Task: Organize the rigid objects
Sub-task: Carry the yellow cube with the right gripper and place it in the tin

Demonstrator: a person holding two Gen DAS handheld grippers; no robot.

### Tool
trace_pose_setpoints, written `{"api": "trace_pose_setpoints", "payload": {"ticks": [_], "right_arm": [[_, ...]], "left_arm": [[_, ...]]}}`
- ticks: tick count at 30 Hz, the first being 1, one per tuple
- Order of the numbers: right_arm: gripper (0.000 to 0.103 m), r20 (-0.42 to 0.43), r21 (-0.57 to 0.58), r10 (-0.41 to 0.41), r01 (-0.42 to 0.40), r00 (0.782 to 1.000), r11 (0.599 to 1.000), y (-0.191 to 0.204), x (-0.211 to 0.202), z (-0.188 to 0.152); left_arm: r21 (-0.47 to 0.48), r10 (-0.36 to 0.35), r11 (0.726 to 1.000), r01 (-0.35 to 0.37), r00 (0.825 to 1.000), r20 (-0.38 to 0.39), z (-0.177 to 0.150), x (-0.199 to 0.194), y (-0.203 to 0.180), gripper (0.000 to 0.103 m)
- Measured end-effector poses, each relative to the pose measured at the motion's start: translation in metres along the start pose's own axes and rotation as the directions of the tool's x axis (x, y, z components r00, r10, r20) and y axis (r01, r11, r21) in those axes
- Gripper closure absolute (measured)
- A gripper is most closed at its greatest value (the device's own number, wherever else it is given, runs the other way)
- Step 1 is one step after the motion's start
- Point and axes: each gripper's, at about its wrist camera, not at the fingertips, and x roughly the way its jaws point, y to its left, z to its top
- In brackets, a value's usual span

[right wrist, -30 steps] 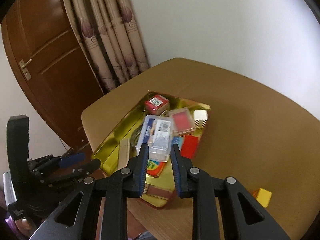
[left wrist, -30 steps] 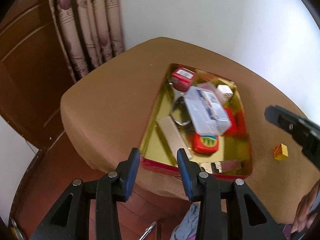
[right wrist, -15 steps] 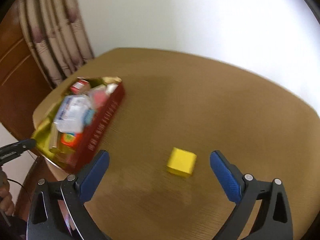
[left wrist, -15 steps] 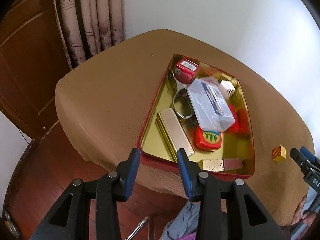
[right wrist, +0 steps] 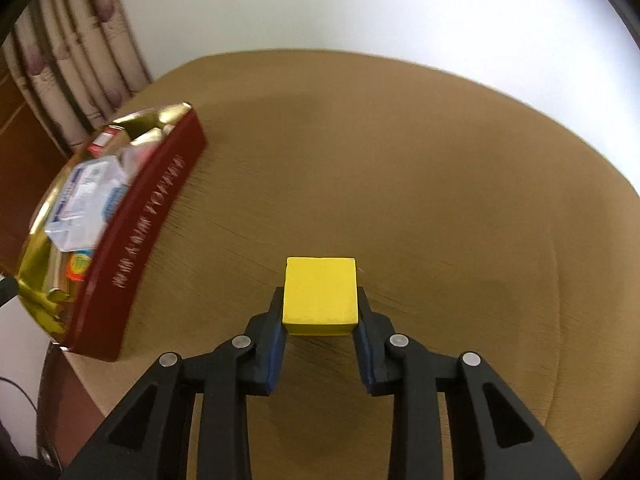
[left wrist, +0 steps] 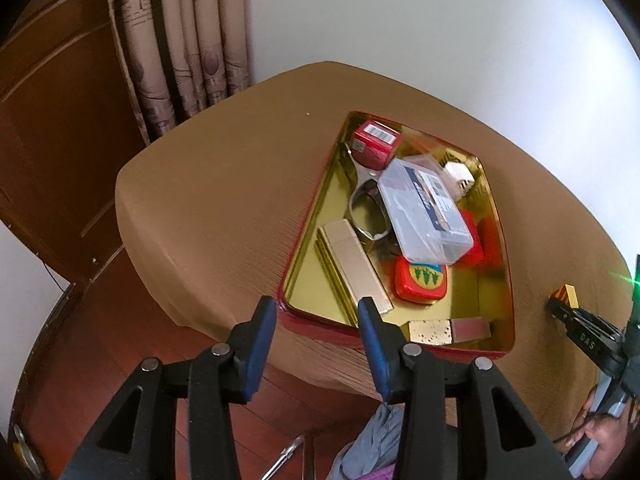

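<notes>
Just changed: half a second ago my right tool stood spread wide with the yellow cube loose on the surface ahead of it; now both pads pinch the cube by its two sides.
Meaning for the task: I judge the pick is made, and the cube, the last loose piece I can see, is ready to be carried to the tin.
Cube's place: lower centre of the right wrist view, low over or still on the surface, I cannot tell which; in the left wrist view it sits at the right edge, well apart from the tin.
Left tool: half spread, nothing between its pads, hovering at the tin's near edge, as it was a second ago.
Container: red tin with gold inside, centre of the left view.
Contents: clear plastic case on top, small red box at the far end, gold bar, red oval tin, metal tongs-like piece, white block, gold-flecked block.
Free room: bare gold floor at the lower right corner.
</notes>
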Motion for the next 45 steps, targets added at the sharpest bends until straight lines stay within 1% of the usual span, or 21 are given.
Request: {"api": "trace_pose_setpoints", "payload": {"ticks": [2, 3, 6, 10, 11, 15, 20, 22, 25, 30, 32, 33, 34, 35, 37, 39, 41, 42, 43, 45], "right_arm": [[0.075, 0.012, -0.004, 0.053, -0.053, 0.999, 0.999, 0.007, -0.011, 0.005], [0.075, 0.02, -0.006, 0.094, -0.094, 0.995, 0.996, 0.013, -0.018, 0.009], [0.075, 0.033, -0.057, 0.217, -0.214, 0.976, 0.975, 0.046, -0.037, 0.026], [0.075, -0.001, -0.139, 0.321, -0.318, 0.947, 0.938, 0.1, -0.042, 0.043], [0.075, -0.018, -0.164, 0.332, -0.331, 0.943, 0.93, 0.114, -0.04, 0.045], [0.075, -0.078, -0.217, 0.329, -0.338, 0.941, 0.916, 0.146, -0.032, 0.033], [0.075, -0.104, -0.233, 0.293, -0.309, 0.951, 0.922, 0.155, -0.017, 0.018], [0.075, -0.104, -0.237, 0.272, -0.29, 0.957, 0.927, 0.162, -0.007, 0.019], [0.075, -0.099, -0.247, 0.261, -0.278, 0.96, 0.928, 0.167, -0.003, 0.019], [0.072, -0.056, -0.268, 0.231, -0.237, 0.971, 0.934, 0.177, -0.001, 0.021], [0.069, -0.037, -0.259, 0.237, -0.239, 0.971, 0.936, 0.173, -0.006, 0.022], [0.063, -0.019, -0.252, 0.237, -0.234, 0.971, 0.939, 0.171, -0.011, 0.022], [0.054, 0.003, -0.246, 0.237, -0.229, 0.971, 0.942, 0.17, -0.017, 0.021], [0.048, 0.023, -0.243, 0.238, -0.225, 0.971, 0.944, 0.169, -0.022, 0.022], [0.023, 0.092, -0.243, 0.219, -0.192, 0.971, 0.951, 0.167, -0.038, 0.021], [0.015, 0.157, -0.249, 0.192, -0.149, 0.969, 0.957, 0.167, -0.053, 0.02], [0.01, 0.229, -0.253, 0.153, -0.092, 0.961, 0.963, 0.166, -0.071, 0.018], [0.002, 0.254, -0.251, 0.135, -0.07, 0.958, 0.966, 0.167, -0.076, 0.017], [0.0, 0.281, -0.245, 0.128, -0.058, 0.951, 0.968, 0.166, -0.084, 0.016], [0.0, 0.328, -0.222, 0.137, -0.065, 0.935, 0.973, 0.161, -0.099, 0.011]], "left_arm": [[-0.009, 0.019, 1.0, -0.018, 1.0, 0.013, 0.002, -0.003, 0.004, 0.06], [-0.012, 0.039, 0.999, -0.038, 0.999, 0.021, 0.003, -0.004, 0.006, 0.06], [-0.013, 0.074, 0.997, -0.073, 0.996, 0.045, 0.005, -0.009, 0.009, 0.06], [-0.015, 0.064, 0.998, -0.063, 0.997, 0.033, 0.006, -0.006, 0.01, 0.06], [-0.014, 0.062, 0.998, -0.062, 0.998, 0.028, 0.006, -0.005, 0.011, 0.06], [-0.007, 0.061, 0.998, -0.061, 0.998, 0.025, 0.006, -0.001, 0.012, 0.06], [-0.004, 0.061, 0.998, -0.061, 0.998, 0.008, 0.007, 0.005, 0.014, 0.06], [-0.007, 0.056, 0.998, -0.056, 0.998, 0.003, 0.006, 0.006, 0.015, 0.06], [-0.006, 0.055, 0.998, -0.055, 0.998, 0.004, 0.006, 0.007, 0.015, 0.06], [-0.004, 0.055, 0.998, -0.055, 0.998, 0.003, 0.006, 0.008, 0.016, 0.059], [-0.005, 0.054, 0.999, -0.054, 0.999, 0.002, 0.007, 0.009, 0.016, 0.058], [-0.005, 0.052, 0.999, -0.052, 0.999, 0.002, 0.007, 0.009, 0.017, 0.058], [-0.003, 0.049, 0.999, -0.049, 0.999, 0.001, 0.007, 0.008, 0.017, 0.058], [-0.003, 0.045, 0.999, -0.045, 0.999, 0.001, 0.007, 0.008, 0.017, 0.058], [0.0, 0.035, 0.999, -0.035, 0.999, 0.003, 0.007, 0.007, 0.016, 0.058], [0.005, 0.019, 1.0, -0.019, 1.0, 0.016, 0.007, 0.003, 0.014, 0.058], [0.013, 0.015, 1.0, -0.016, 0.999, 0.04, 0.007, -0.003, 0.011, 0.058], [0.023, 0.007, 1.0, -0.008, 0.998, 0.06, 0.006, -0.007, 0.008, 0.057], [0.033, 0.001, 0.999, -0.004, 0.997, 0.077, 0.005, -0.011, 0.005, 0.055], [0.056, 0.003, 0.998, -0.01, 0.993, 0.118, 0.003, -0.02, -0.002, 0.051]]}}
